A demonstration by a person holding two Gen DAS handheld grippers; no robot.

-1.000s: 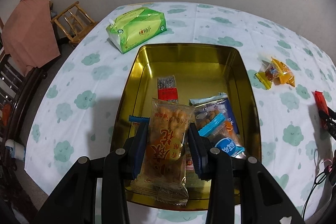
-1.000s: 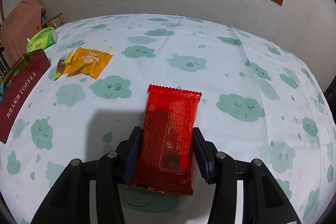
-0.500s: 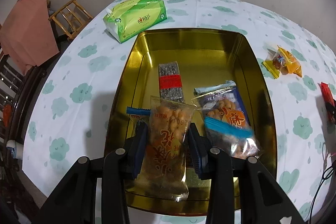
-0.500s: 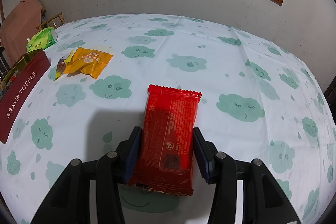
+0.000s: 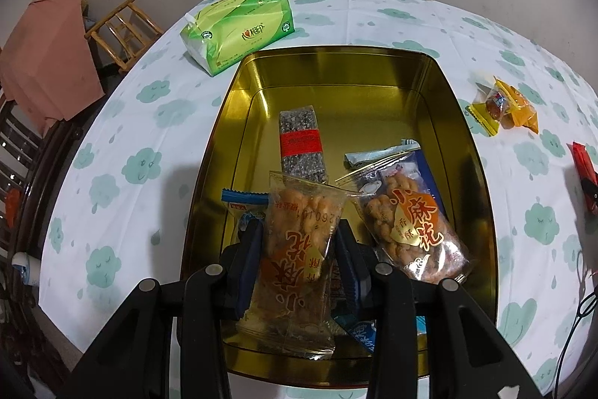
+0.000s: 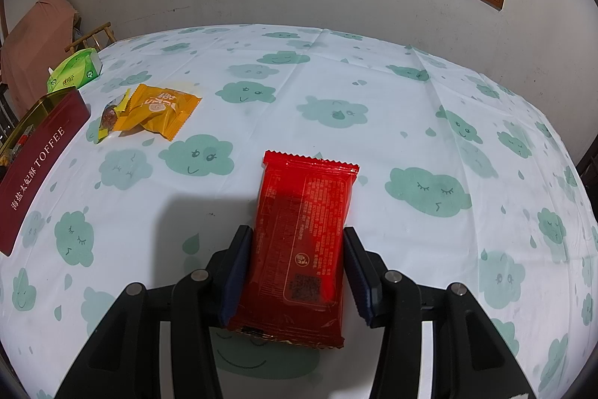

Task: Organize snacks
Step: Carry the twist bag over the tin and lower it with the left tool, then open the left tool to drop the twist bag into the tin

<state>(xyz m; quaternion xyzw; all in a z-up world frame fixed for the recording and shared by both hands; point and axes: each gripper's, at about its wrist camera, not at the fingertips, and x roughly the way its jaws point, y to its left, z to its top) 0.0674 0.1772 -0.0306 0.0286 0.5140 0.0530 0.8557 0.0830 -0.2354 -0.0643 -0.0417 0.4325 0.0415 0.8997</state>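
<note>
My left gripper [image 5: 297, 245] is shut on a clear packet of fried dough twists [image 5: 299, 272], held over the near end of the open gold tin [image 5: 474, 152]. Inside the tin lie a second twist packet [image 5: 407, 223], a dark sesame bar with a red band [image 5: 301, 144] and blue-wrapped snacks, partly hidden under my fingers. My right gripper [image 6: 297, 249] is shut on a red snack packet [image 6: 302, 242] low over the cloud-print tablecloth. An orange packet [image 6: 160, 111] with a small yellow-wrapped sweet [image 6: 108, 116] lies on the cloth, between the tin and the red packet.
A green tissue pack [image 5: 239, 28] lies just beyond the tin's far left corner. The tin's red TOFFEE side [image 6: 37, 163] shows at the left of the right wrist view. Wooden chairs [image 5: 123, 32] and a pink cloth [image 5: 48, 51] stand past the table's left edge.
My left gripper has edged a little forward over the tin with the twist packet still in it. The right gripper and the red packet have not moved.
</note>
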